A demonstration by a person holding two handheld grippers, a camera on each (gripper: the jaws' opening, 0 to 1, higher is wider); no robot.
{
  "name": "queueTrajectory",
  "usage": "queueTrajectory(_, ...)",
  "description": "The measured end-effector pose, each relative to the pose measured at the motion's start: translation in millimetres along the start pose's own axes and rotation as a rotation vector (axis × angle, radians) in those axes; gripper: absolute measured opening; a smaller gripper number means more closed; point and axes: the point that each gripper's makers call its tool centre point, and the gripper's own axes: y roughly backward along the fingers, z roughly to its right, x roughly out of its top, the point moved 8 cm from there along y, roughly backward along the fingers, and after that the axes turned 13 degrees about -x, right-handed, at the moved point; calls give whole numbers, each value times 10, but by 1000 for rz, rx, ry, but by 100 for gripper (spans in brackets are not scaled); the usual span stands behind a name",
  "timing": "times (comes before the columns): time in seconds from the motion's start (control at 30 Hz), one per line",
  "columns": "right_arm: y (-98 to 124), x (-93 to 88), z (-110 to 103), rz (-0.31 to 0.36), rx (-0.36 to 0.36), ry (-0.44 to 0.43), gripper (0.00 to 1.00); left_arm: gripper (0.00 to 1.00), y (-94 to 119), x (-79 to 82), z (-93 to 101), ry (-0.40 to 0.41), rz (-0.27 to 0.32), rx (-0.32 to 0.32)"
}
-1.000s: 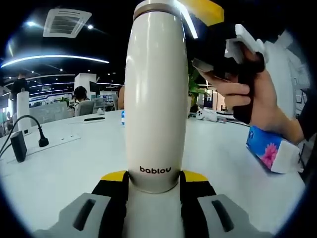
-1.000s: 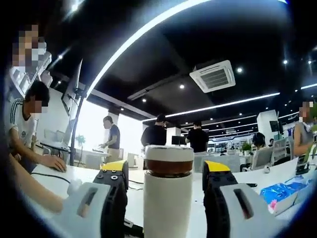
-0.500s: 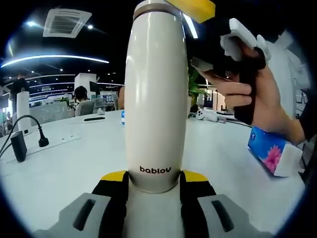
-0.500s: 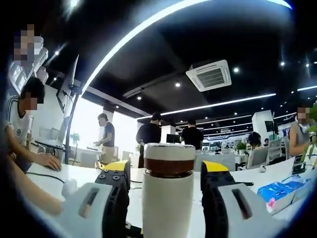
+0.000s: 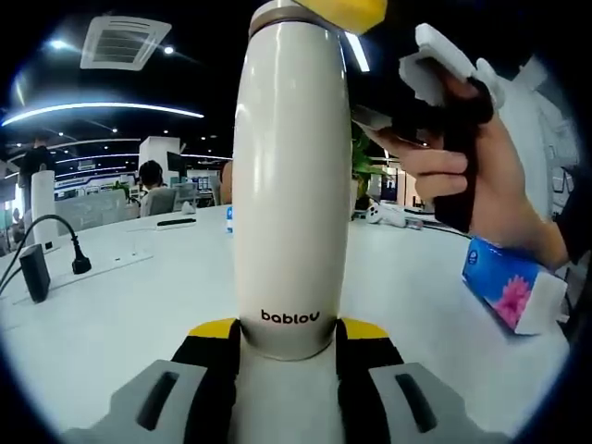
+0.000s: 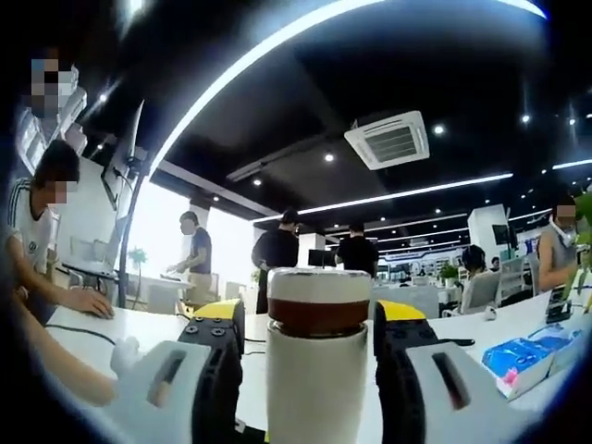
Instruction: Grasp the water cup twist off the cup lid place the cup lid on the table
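Table (image 5: 139,305) to the cup's (image 5: 290,185) left is mostly bare; only a cable w/ plug (image 5: 79,262) and a dark box (image 5: 34,272) sit far left. Right side is tighter: tissue pack (image 5: 511,287) lies near, w/ a hand (image 5: 481,176) above it. Cup blocks the centre.

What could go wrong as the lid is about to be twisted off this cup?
The right gripper has its jaws either side of the cup lid with gaps showing, so they may slip when turned. The left gripper holds the tall water cup only near its base, so twisting could tip it toward the tissue pack.
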Motion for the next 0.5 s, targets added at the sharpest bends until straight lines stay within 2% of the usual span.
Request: queueTrajectory(0.5, -53, 0, -12, 7, -6, 5, 57, 43, -7, 1, -4, 0, 0, -1)
